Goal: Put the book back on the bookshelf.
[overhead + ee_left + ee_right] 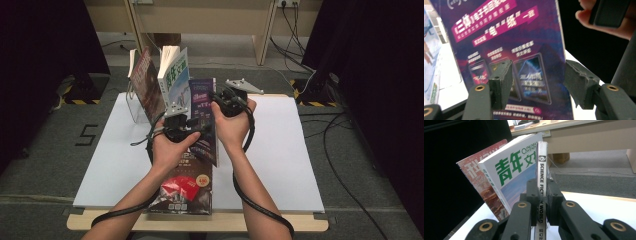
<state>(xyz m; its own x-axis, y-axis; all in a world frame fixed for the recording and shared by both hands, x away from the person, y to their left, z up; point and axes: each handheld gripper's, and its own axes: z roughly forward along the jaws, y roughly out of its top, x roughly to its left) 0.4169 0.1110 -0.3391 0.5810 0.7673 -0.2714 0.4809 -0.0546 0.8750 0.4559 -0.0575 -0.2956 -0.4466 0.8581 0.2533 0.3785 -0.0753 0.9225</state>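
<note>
1. purple magazine (202,107): upright on counter (290,150), spine clenched in right tool (541,202).
2. left tool (537,82): released, jaws apart before its cover.
3. neighbours: green-titled magazine (511,175), red magazine (477,177) leaning alongside; another flat (187,190).

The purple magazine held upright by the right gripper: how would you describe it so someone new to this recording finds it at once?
On the white table sheet, a clear stand at the back left props two leaning books. Just right of them the purple magazine stands upright, its spine pinched by the right gripper. Unlike the red-covered book and the white and blue book, its cover is dark purple with pink banners, and its spine reads SCIENCE FICTION WORLD.
</note>
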